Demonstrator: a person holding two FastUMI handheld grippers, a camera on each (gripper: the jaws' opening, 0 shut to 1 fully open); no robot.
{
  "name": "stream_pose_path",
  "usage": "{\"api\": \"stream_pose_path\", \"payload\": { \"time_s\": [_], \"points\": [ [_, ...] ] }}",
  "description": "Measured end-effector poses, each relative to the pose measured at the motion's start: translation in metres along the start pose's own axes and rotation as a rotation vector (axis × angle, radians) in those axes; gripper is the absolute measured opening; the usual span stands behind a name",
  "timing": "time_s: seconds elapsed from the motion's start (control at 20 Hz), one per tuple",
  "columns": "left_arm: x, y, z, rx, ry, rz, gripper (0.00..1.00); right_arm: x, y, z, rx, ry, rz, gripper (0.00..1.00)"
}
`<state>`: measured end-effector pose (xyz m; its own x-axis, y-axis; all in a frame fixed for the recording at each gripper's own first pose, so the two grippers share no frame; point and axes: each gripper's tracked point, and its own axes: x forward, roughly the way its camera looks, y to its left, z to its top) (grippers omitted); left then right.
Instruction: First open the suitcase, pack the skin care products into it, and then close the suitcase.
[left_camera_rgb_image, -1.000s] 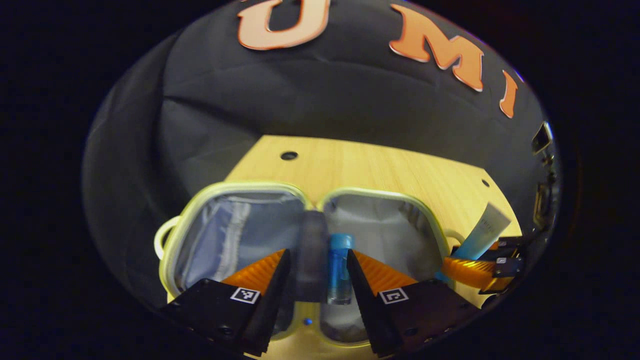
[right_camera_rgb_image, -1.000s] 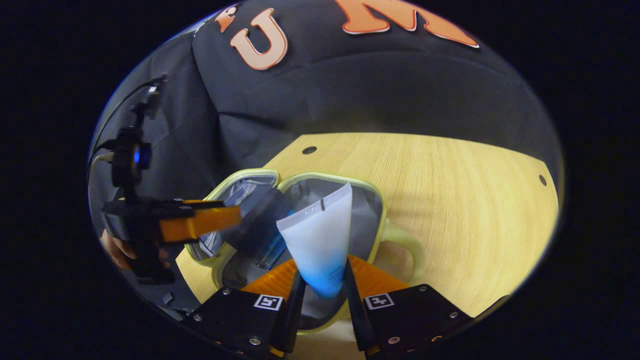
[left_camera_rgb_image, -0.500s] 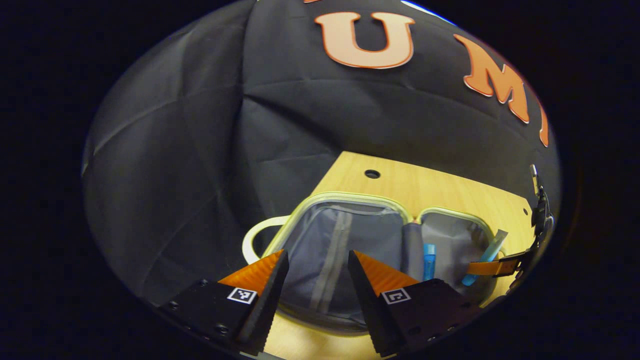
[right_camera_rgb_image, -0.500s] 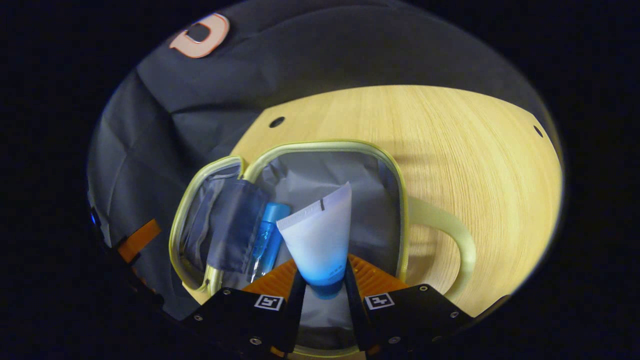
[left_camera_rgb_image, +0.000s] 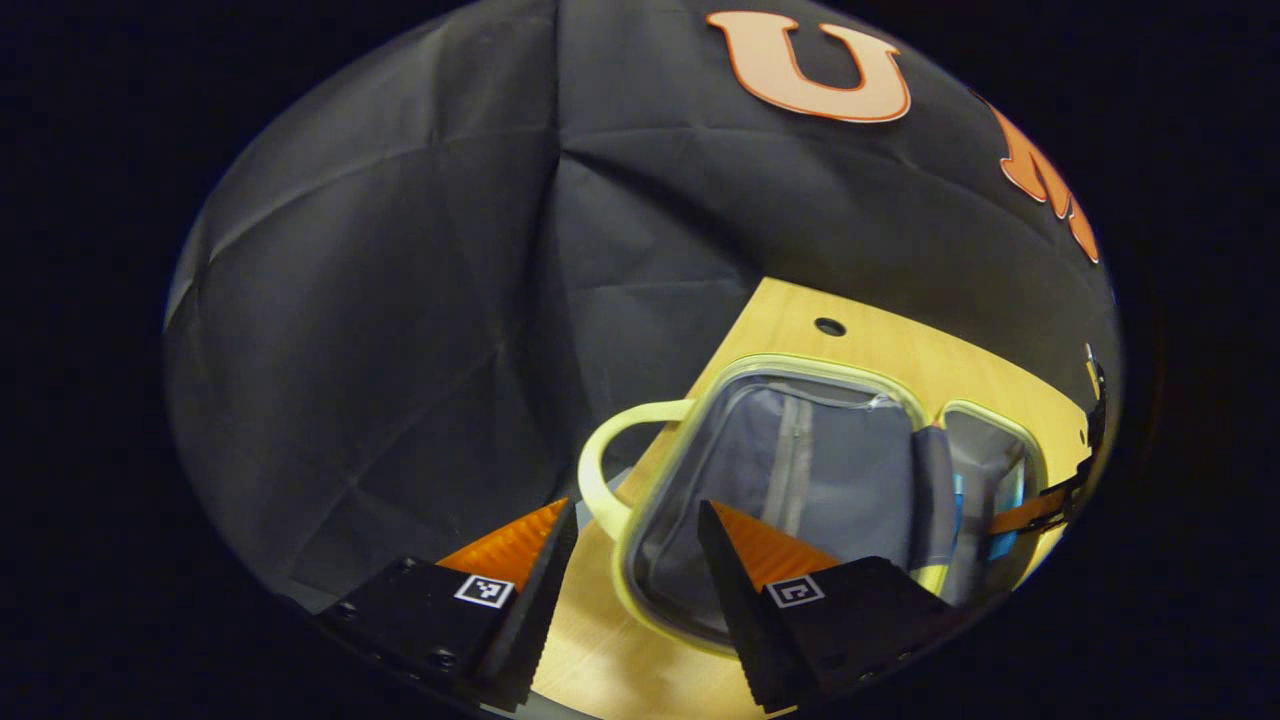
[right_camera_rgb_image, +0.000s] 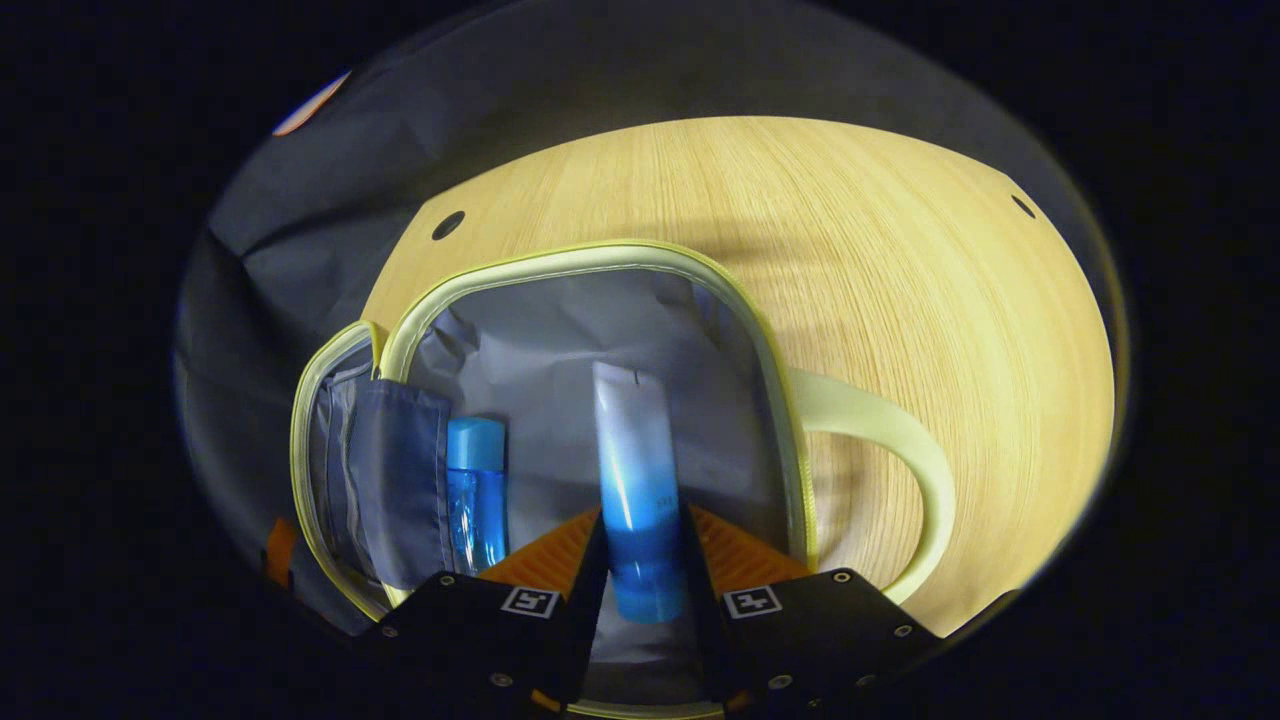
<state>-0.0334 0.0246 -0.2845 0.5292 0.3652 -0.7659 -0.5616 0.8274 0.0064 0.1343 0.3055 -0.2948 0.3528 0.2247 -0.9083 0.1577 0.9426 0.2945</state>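
Note:
The suitcase (right_camera_rgb_image: 590, 262) lies open on the wooden table, pale yellow rim, grey lining, both halves flat. A blue bottle (right_camera_rgb_image: 475, 490) lies in the right half beside the grey divider flap (right_camera_rgb_image: 395, 480). My right gripper (right_camera_rgb_image: 642, 520) is shut on a white-and-blue tube (right_camera_rgb_image: 630, 450), held low over that same half, its crimped end pointing away. My left gripper (left_camera_rgb_image: 637, 510) stands open and holds nothing, near the suitcase's (left_camera_rgb_image: 800, 480) left half and its handle (left_camera_rgb_image: 600, 470). Slivers of the bottle (left_camera_rgb_image: 958, 490) and the tube (left_camera_rgb_image: 1010, 500) show at the far right.
The table (right_camera_rgb_image: 900, 250) stretches bare to the right of the suitcase's other handle (right_camera_rgb_image: 880, 430). An orange finger of the right gripper (left_camera_rgb_image: 1040, 508) reaches over the far half. The table's left edge (left_camera_rgb_image: 740, 300) meets the black cloth wall.
The left gripper has left the blue bottle in the suitcase and swung away to the left, open. The right gripper has lowered the tube into the right half and turned it edge-on.

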Motion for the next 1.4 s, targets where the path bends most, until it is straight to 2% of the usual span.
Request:
{"api": "stream_pose_path", "payload": {
  "time_s": [0.15, 0.2, 0.25, 0.3, 0.35, 0.45, 0.55, 0.75, 1.0, 1.05, 1.2, 1.25, 1.3, 1.35, 1.4],
  "points": [
    [0.018, 0.017, 0.001, -0.027, -0.015, 0.021, 0.78, -0.008, 0.007, -0.004, 0.049, 0.013, 0.024, 0.45],
    [0.02, 0.023, 0.0, -0.037, -0.019, 0.025, 0.78, -0.013, 0.009, -0.005, 0.058, 0.01, 0.041, 0.47],
    [0.023, 0.027, 0.002, -0.045, -0.027, 0.024, 0.81, -0.018, 0.01, -0.007, 0.06, 0.004, 0.054, 0.53],
    [0.025, 0.03, 0.005, -0.053, -0.038, 0.018, 0.81, -0.027, 0.012, -0.007, 0.064, -0.012, 0.079, 0.52],
    [0.027, 0.03, 0.008, -0.067, -0.053, 0.004, 0.83, -0.035, 0.013, -0.006, 0.066, -0.031, 0.096, 0.66],
    [0.032, 0.029, 0.009, -0.081, -0.065, -0.012, 0.85, -0.051, 0.011, -0.008, 0.066, -0.069, 0.123, 0.79],
    [0.035, 0.029, 0.012, -0.088, -0.081, -0.026, 0.85, -0.07, 0.0, -0.004, 0.058, -0.123, 0.129, 0.86],
    [0.045, 0.027, 0.016, -0.111, -0.093, -0.068, 0.86, -0.108, -0.027, 0.006, 0.05, -0.241, 0.122, 0.92],
    [0.057, 0.027, 0.022, -0.322, -0.045, -0.153, 0.86, -0.139, -0.056, 0.016, 0.095, -0.31, 0.121, 0.95],
    [0.065, 0.027, 0.02, -0.359, -0.033, -0.169, 0.9, -0.144, -0.063, 0.018, 0.102, -0.319, 0.113, 0.94],
    [0.053, 0.035, 0.029, -0.515, -0.002, -0.232, 0.94, -0.152, -0.074, 0.022, 0.122, -0.329, 0.108, 0.94],
    [0.057, 0.037, 0.028, -0.574, 0.014, -0.257, 0.9, -0.154, -0.079, 0.025, 0.127, -0.338, 0.105, 0.94],
    [0.056, 0.041, 0.029, -0.63, 0.023, -0.28, 0.9, -0.158, -0.083, 0.026, 0.13, -0.345, 0.104, 0.94],
    [0.058, 0.048, 0.027, -0.675, 0.034, -0.281, 0.87, -0.16, -0.088, 0.027, 0.132, -0.349, 0.097, 0.94],
    [0.062, 0.053, 0.024, -0.716, 0.052, -0.294, 0.76, -0.164, -0.096, 0.027, 0.134, -0.352, 0.095, 0.94]
  ]
}}
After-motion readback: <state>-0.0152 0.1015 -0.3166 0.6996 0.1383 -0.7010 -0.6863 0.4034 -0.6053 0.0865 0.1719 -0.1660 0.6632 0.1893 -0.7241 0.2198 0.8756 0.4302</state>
